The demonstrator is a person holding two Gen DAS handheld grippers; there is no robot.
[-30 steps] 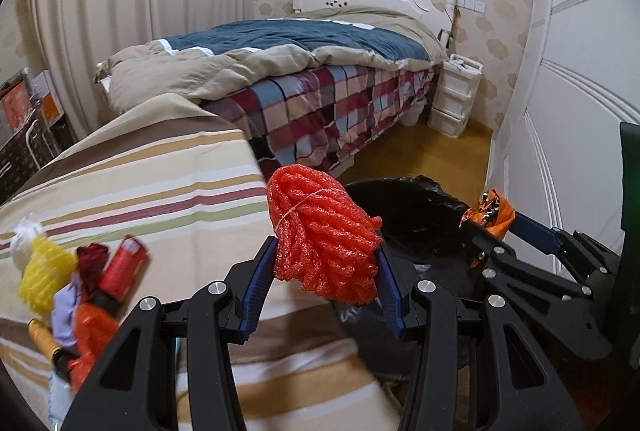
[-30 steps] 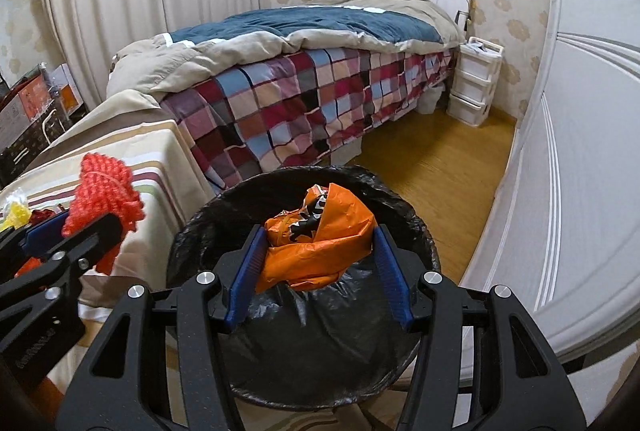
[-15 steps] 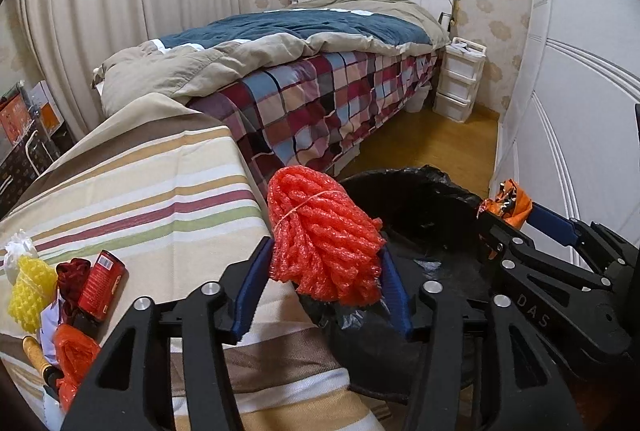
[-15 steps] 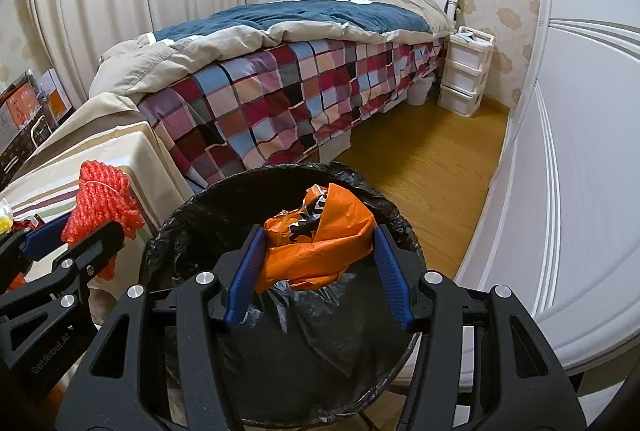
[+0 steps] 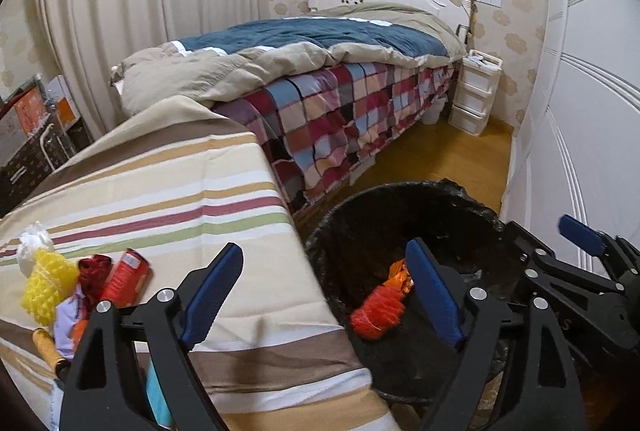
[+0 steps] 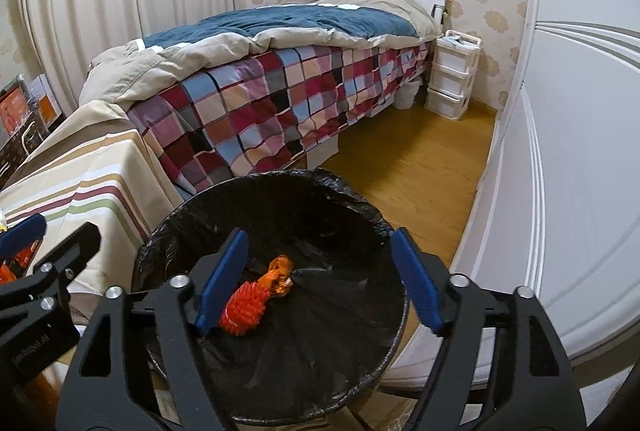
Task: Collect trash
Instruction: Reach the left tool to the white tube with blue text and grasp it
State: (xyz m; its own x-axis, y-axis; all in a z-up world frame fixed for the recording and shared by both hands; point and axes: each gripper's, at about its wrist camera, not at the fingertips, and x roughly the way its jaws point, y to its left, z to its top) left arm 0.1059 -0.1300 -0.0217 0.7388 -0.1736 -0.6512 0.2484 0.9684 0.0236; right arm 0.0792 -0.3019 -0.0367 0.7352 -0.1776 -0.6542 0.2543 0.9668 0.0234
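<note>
A round bin lined with a black bag (image 6: 276,199) (image 5: 400,199) stands beside the striped table. Inside it lie a red foam net (image 6: 242,311) (image 5: 376,311) and an orange plastic wrapper (image 6: 280,271) (image 5: 398,277). My left gripper (image 5: 326,295) is open and empty over the table edge and bin rim. My right gripper (image 6: 320,279) is open and empty above the bin; it also shows at the right of the left wrist view (image 5: 580,237). More trash lies on the table at left: a yellow foam net (image 5: 46,289), a red can (image 5: 126,277), a dark red scrap (image 5: 94,271).
The table has a striped cloth (image 5: 180,199). A bed with a checked blanket (image 6: 280,103) stands behind it. A white drawer unit (image 6: 452,79) is by the headboard. White wardrobe doors (image 6: 568,151) run along the right. Wooden floor (image 6: 412,159) lies between.
Both grippers opened. The red foam net dropped from the left one and the orange wrapper from the right one into the bin.
</note>
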